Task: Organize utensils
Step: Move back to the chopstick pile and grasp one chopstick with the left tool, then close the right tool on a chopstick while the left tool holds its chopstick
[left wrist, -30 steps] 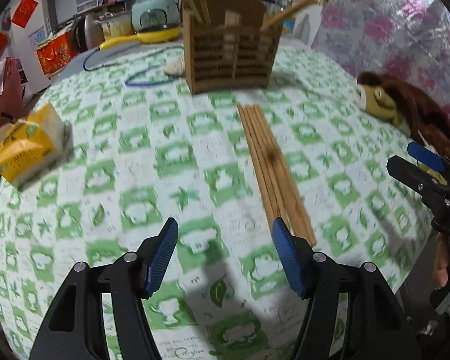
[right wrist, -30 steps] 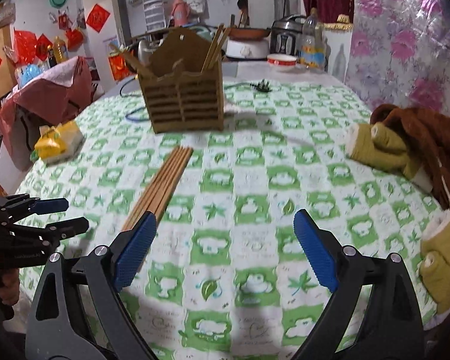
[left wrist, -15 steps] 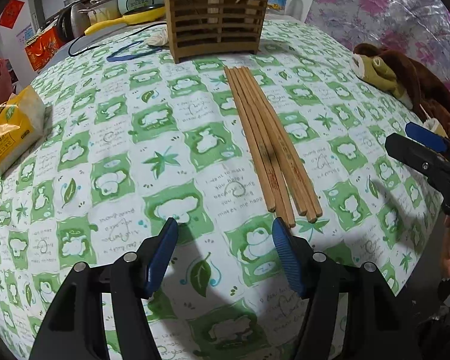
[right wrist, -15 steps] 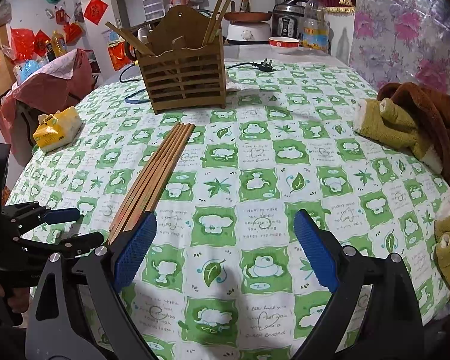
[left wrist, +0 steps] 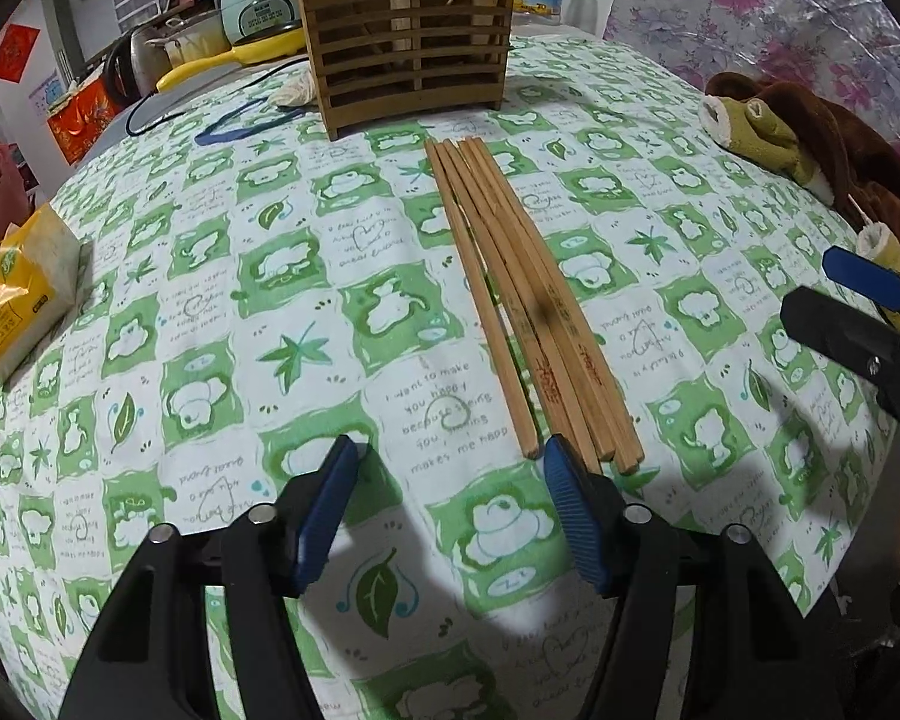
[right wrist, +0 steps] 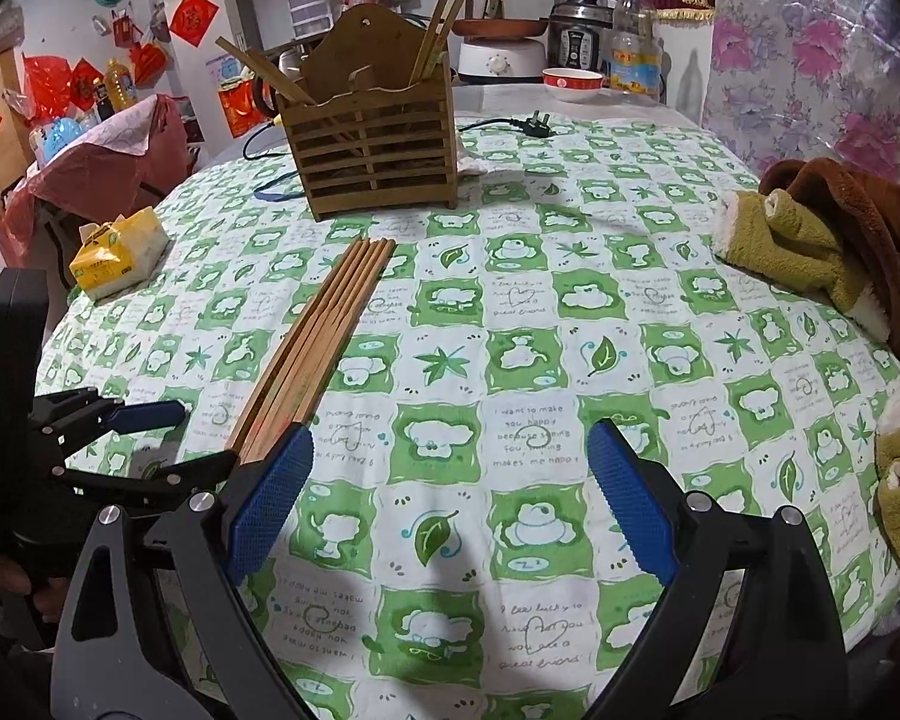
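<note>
Over the counter (left wrist: 150, 312), the left tool (left wrist: 444, 510) is narrowing half-open jaws with nothing between them, just short of the chopsticks (left wrist: 510, 294), likely preparing a pickup. From the right view, the right tool (right wrist: 450, 498) is gaping wide and empty beside them, the holder (right wrist: 372, 144) waiting beyond.

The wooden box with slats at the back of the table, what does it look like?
The wooden holder is a brown box with slatted sides and a taller shaped back panel with a small hole. It stands upright on the green-and-white tablecloth, beyond the loose chopsticks. A few chopsticks lean out of its compartments.
</note>
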Motion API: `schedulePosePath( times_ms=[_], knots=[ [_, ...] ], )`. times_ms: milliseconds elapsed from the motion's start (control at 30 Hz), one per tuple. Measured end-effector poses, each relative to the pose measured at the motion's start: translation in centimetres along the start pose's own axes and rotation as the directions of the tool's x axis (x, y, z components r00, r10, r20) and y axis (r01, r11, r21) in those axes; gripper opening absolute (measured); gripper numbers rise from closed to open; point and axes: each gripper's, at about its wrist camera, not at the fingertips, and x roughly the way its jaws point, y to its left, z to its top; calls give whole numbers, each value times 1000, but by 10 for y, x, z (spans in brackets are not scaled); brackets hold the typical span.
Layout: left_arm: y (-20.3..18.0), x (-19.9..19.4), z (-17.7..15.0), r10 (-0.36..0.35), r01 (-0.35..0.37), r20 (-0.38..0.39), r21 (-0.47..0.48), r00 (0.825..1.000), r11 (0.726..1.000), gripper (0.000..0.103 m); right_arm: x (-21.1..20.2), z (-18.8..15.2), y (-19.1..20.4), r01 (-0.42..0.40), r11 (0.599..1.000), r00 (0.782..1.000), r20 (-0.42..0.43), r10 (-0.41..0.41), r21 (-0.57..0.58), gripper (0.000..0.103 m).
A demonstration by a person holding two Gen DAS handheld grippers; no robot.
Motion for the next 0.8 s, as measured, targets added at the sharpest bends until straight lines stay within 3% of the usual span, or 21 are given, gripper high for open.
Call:
schedulePosePath(
  times_ms=[67,133,200,400,600,800],
  knots=[
    [-4,-1,1,0,0,8,23,1000,1000,42,1,-1,2,-1,1000,1000,-5,1,-7,90],
    [-7,-2,2,-21,20,11,47,1000,999,17,2,-2,4,-1,1000,1000,-11,1,-11,90],
    [-10,-1,2,-31,30,14,59,999,998,8,2,-3,5,-3,1000,1000,-14,3,-15,90],
    [-5,-4,2,-28,27,26,43,999,999,7,4,-8,13,-22,999,999,-33,21,-45,90],
    [6,-14,-2,-41,41,43,19,998,999,6,17,-23,41,5,980,998,-65,-18,-197,90],
    [8,-13,-6,-59,59,34,7,998,998,6,28,-32,58,7,966,996,-89,-31,-260,90]
  ],
)
